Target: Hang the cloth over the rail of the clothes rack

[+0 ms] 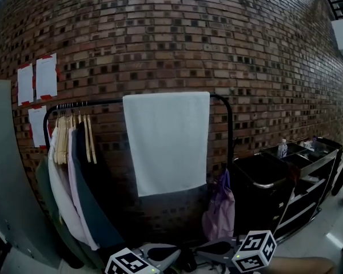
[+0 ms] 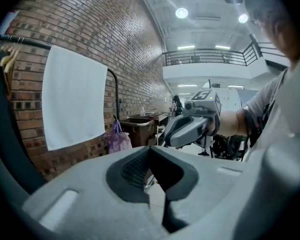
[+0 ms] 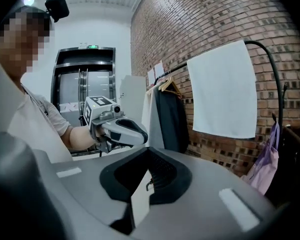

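A white cloth [image 1: 167, 141] hangs folded over the top rail [image 1: 100, 102] of the black clothes rack in front of a brick wall. It hangs flat and free, with nothing touching it. The left gripper view has the cloth [image 2: 72, 96] at the left, and the right gripper view has the cloth [image 3: 222, 91] at the right. Both grippers are low and well clear of the rack, at the bottom of the head view. My left gripper [image 1: 163, 256] and right gripper [image 1: 212, 249] point toward each other. The left gripper [image 2: 151, 156] is shut and holds nothing, and the right gripper [image 3: 149, 164] is likewise shut and holds nothing.
Several garments on wooden hangers [image 1: 74, 170] fill the rack's left end. A purple bag [image 1: 220, 210] hangs at its right post. A black cart [image 1: 274, 193] with a bottle [image 1: 282, 148] stands to the right. A grey panel [image 1: 6, 170] stands at the left, with papers [image 1: 46, 76] on the wall.
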The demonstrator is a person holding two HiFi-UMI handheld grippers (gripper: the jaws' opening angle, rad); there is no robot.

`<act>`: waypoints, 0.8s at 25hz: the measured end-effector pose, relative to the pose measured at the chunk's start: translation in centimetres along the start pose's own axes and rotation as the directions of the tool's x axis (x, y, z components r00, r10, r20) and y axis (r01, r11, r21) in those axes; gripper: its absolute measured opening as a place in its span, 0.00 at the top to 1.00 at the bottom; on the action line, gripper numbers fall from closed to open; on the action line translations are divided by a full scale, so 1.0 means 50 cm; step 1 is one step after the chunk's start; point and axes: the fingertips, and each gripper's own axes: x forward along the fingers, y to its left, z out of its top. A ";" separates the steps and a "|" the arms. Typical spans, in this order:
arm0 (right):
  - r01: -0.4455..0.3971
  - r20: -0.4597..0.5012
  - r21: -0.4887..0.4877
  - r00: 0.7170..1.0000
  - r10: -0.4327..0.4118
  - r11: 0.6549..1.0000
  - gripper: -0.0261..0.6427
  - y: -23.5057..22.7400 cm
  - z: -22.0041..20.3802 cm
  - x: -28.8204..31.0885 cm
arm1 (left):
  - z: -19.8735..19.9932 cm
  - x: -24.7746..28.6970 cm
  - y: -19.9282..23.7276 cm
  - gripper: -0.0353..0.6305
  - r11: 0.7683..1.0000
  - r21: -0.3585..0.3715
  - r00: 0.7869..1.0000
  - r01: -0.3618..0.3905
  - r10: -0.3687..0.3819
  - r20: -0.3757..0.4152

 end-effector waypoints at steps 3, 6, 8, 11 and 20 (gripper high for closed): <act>-0.006 -0.007 0.010 1.000 0.006 1.000 0.96 0.093 -0.039 -0.059 | -0.030 -0.030 -0.121 0.94 1.000 -0.028 1.000 0.008 -0.008 -0.022; -0.019 -0.007 0.009 1.000 0.019 1.000 0.96 0.189 -0.065 -0.120 | -0.053 -0.061 -0.237 0.94 0.998 -0.061 0.999 0.015 -0.017 -0.031; -0.030 -0.012 0.005 0.999 0.030 1.000 0.96 0.244 -0.084 -0.153 | -0.061 -0.083 -0.299 0.94 0.998 -0.067 0.999 0.011 -0.013 -0.029; -0.040 -0.018 -0.005 0.999 0.040 0.999 0.96 0.315 -0.103 -0.198 | -0.058 -0.112 -0.374 0.94 0.998 -0.060 1.000 0.005 -0.006 -0.022; -0.049 -0.011 -0.031 0.999 0.049 0.998 0.96 0.388 -0.101 -0.237 | -0.037 -0.155 -0.452 0.94 0.999 -0.031 1.000 -0.010 0.010 -0.013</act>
